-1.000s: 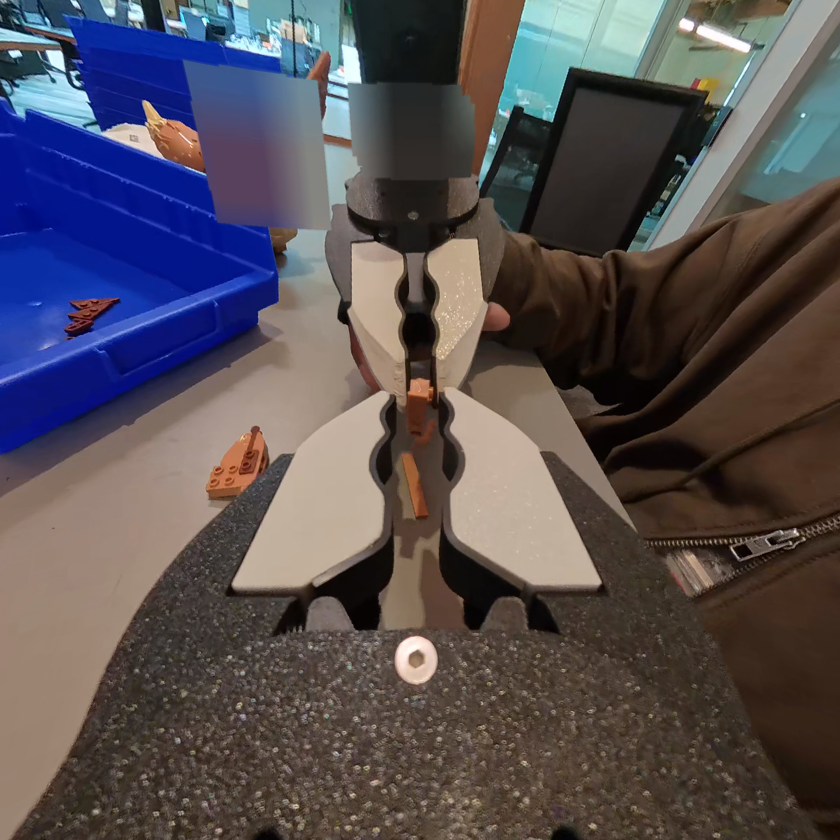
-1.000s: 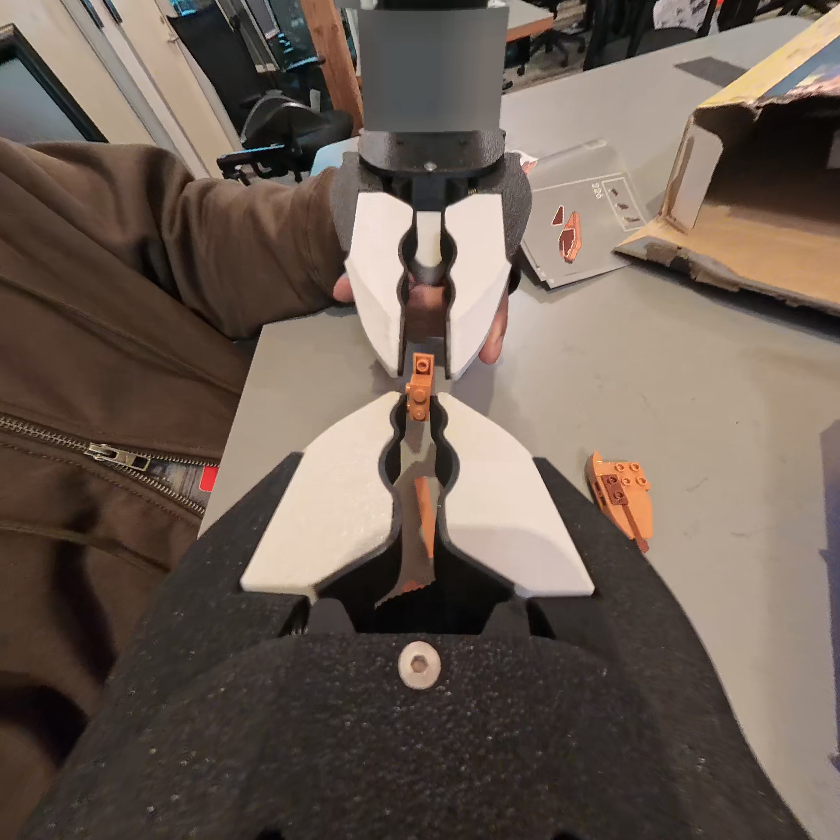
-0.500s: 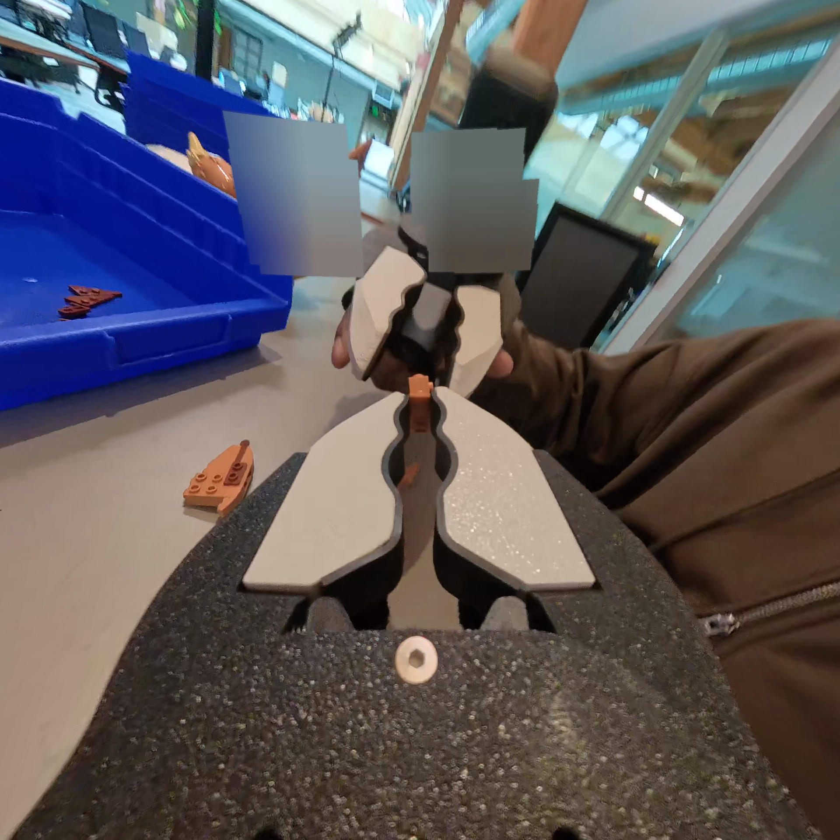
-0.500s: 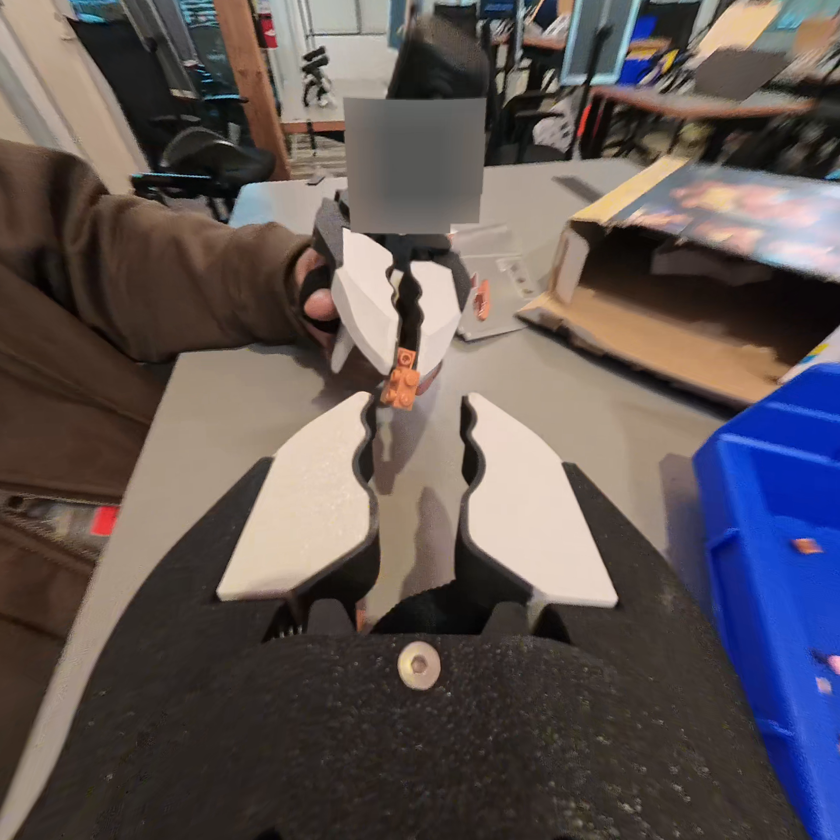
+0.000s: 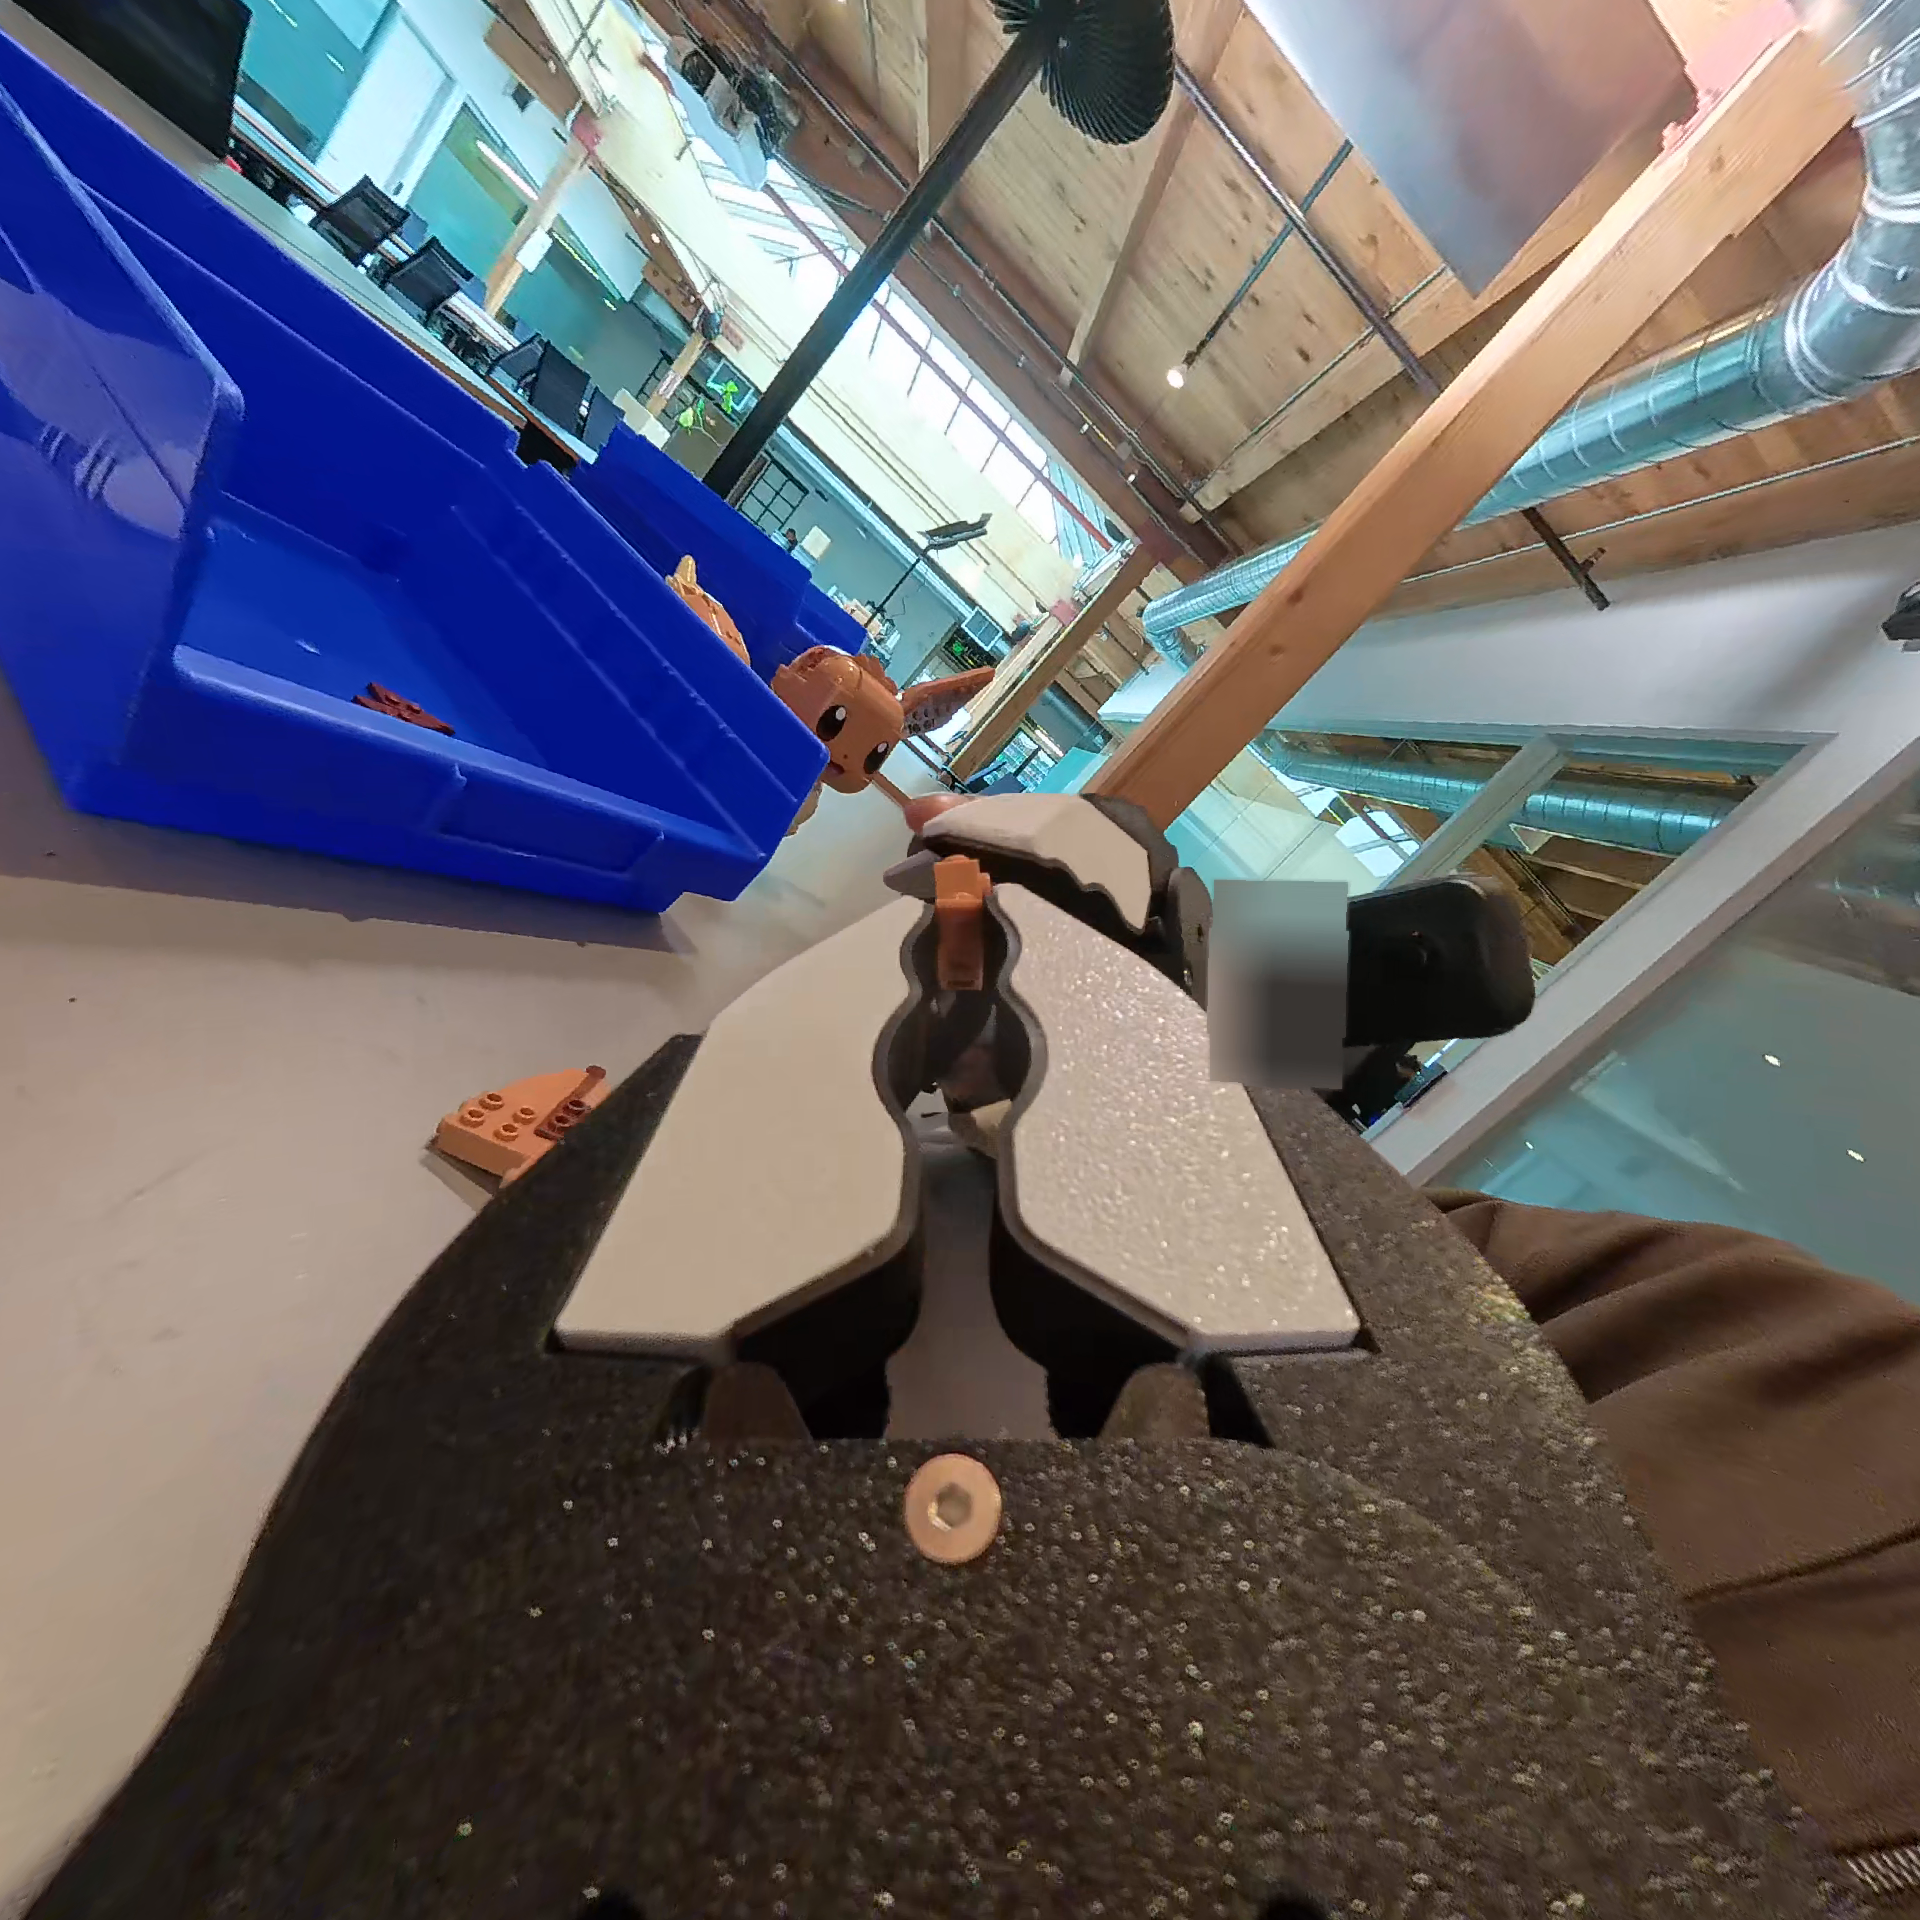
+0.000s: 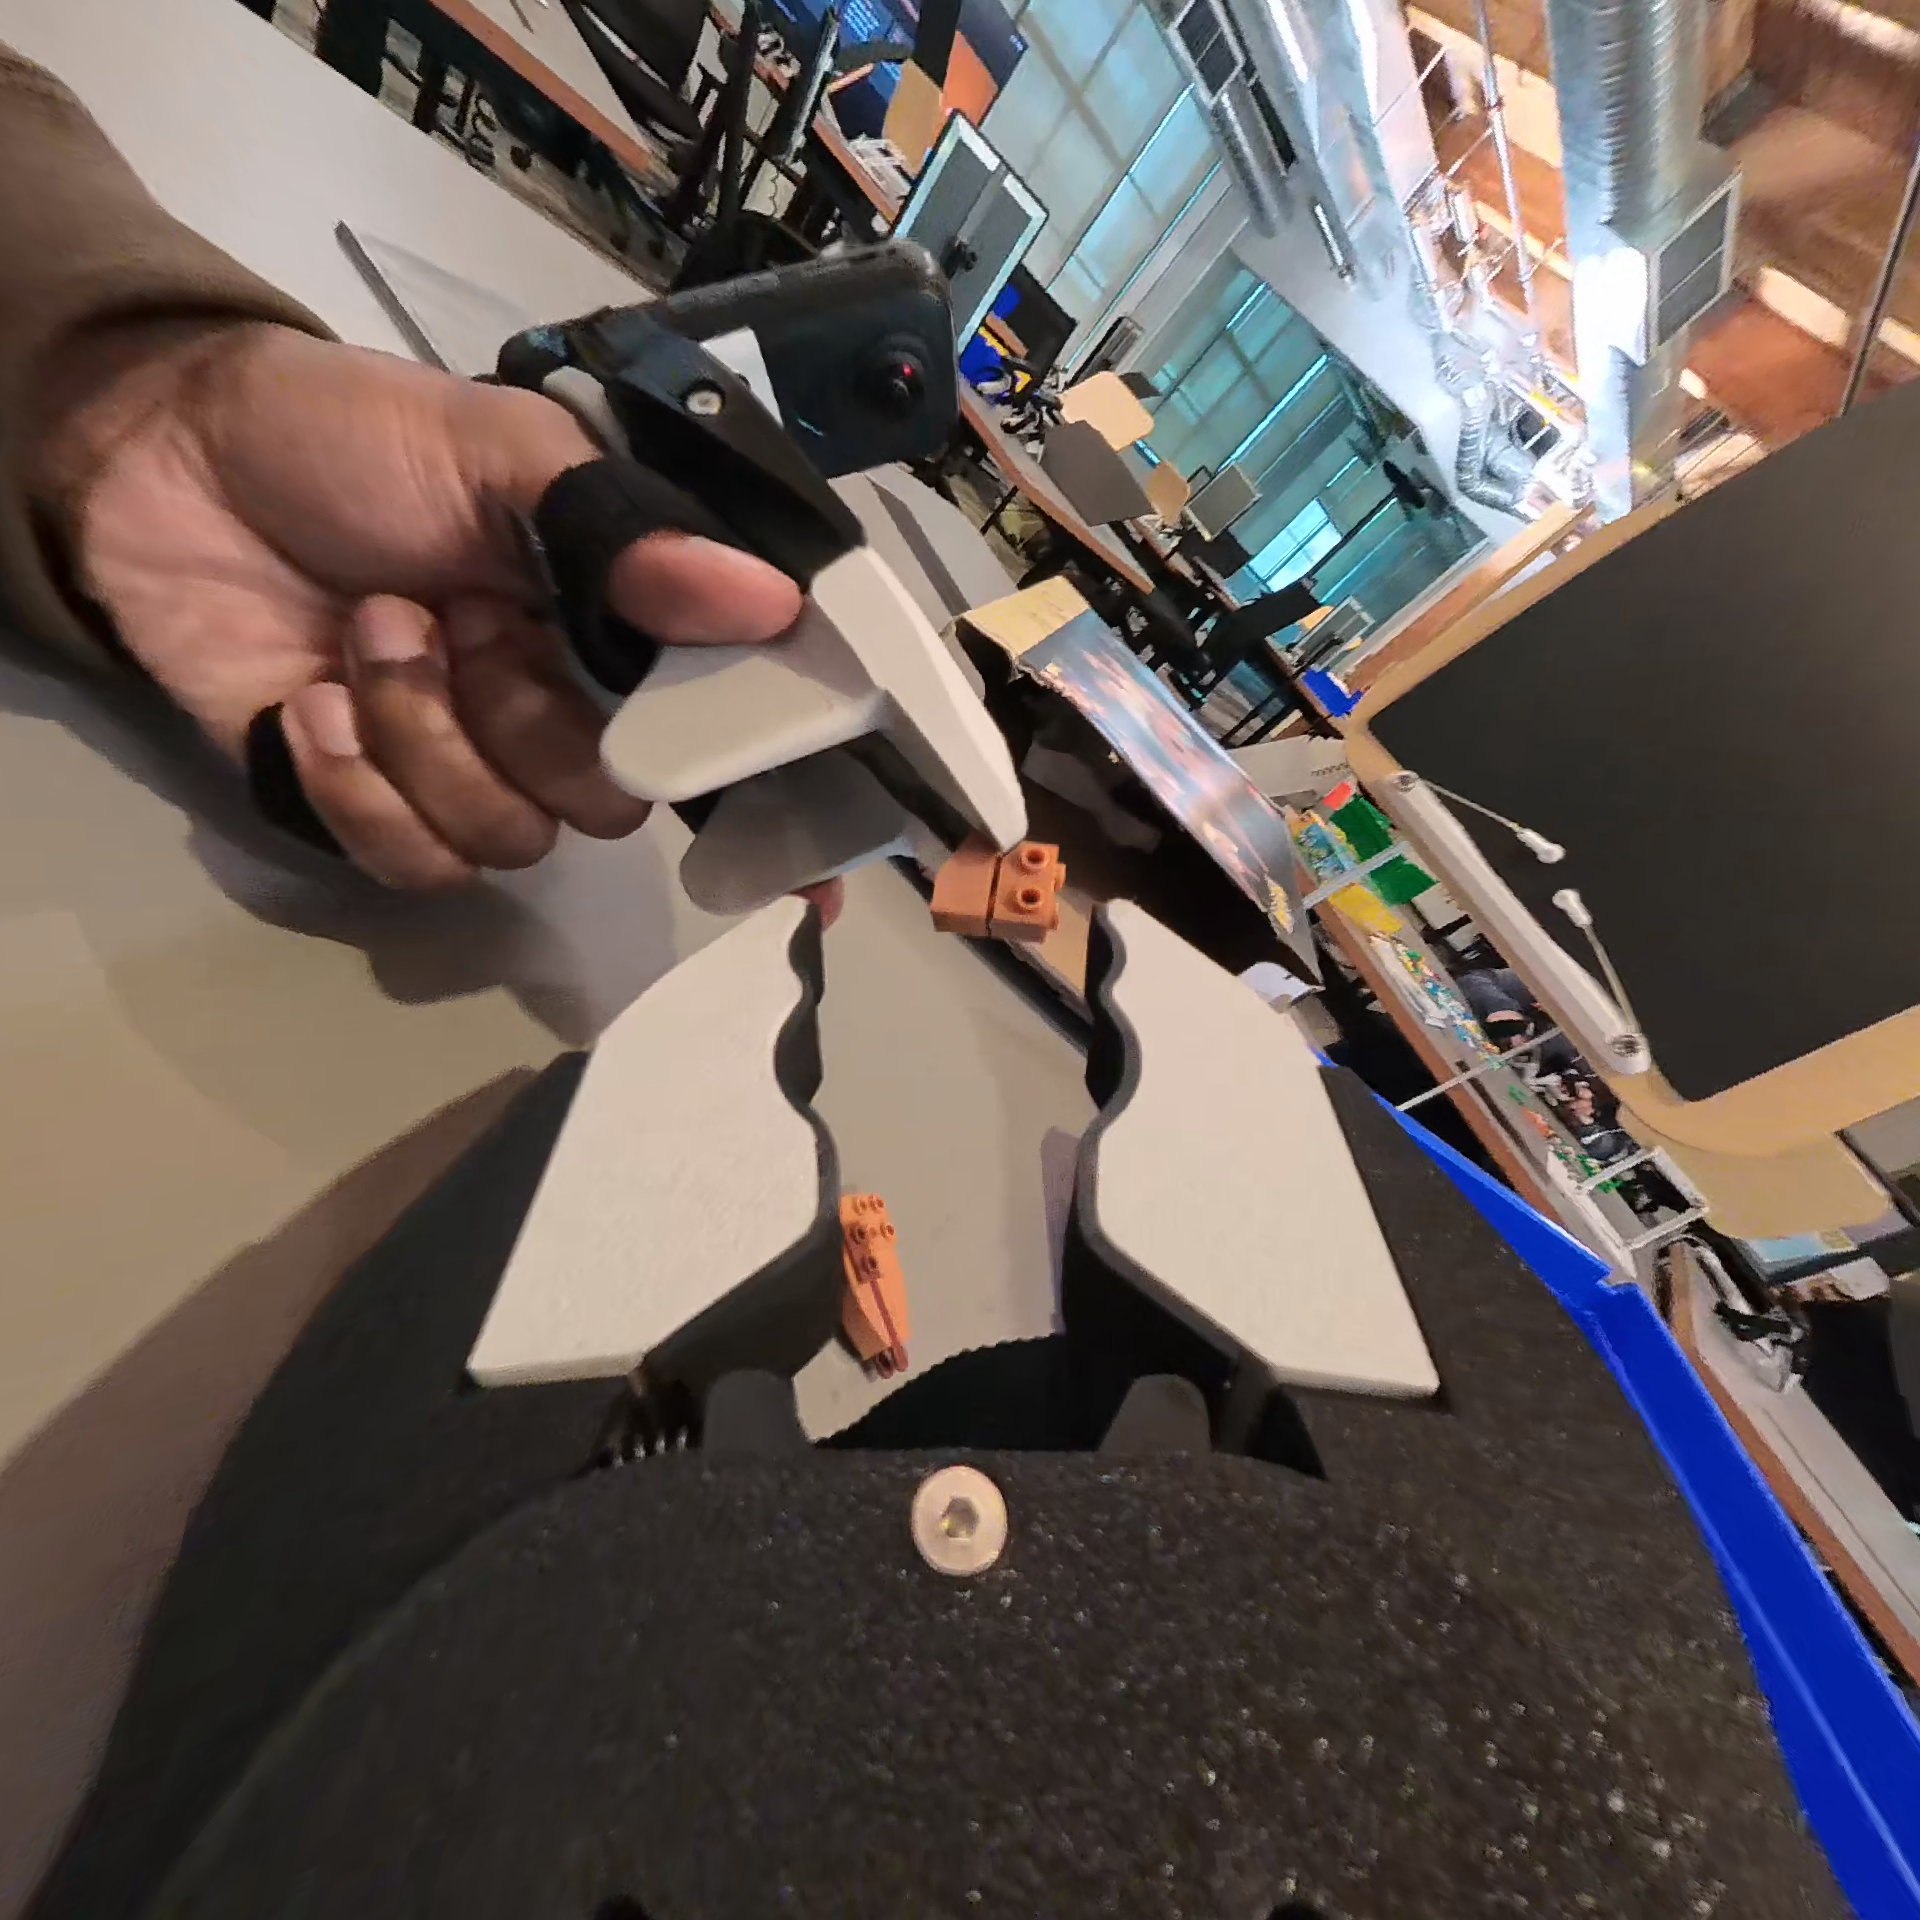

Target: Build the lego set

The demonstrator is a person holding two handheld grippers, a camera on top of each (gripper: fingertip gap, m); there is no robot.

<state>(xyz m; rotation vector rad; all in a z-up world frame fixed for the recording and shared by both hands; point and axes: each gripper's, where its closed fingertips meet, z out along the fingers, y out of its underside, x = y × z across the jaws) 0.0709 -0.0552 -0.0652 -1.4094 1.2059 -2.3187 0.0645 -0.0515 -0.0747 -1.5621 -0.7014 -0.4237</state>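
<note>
My left gripper [image 5: 958, 906] is shut on a small orange brick piece [image 5: 958, 925], whose studded end sticks out past the fingertips. In the right wrist view the same piece [image 6: 997, 899] hangs from the left gripper's fingertips [image 6: 987, 810], which a hand holds at the upper left. My right gripper [image 6: 956, 935] is open, and the piece stands between its fingertips with a gap on each side. In the left wrist view the right gripper's fingers [image 5: 1049, 842] lie turned on their side just beyond the piece. An orange wedge assembly [image 5: 514, 1127] lies on the grey table below and also shows in the right wrist view [image 6: 873, 1283].
A blue bin [image 5: 416, 810] with a few dark red pieces stands at the left, and a brown brick-built figure head [image 5: 847, 722] sits behind it. A torn cardboard box [image 6: 1143, 717] lies beyond the grippers. Another blue bin's edge [image 6: 1714, 1455] runs along the right. My two grippers' fingertips are within a few centimetres of each other.
My right gripper, which was shut on the orange piece, has opened and let it go. My left gripper closed on the piece and holds it. Both grippers have tilted upward and rolled.
</note>
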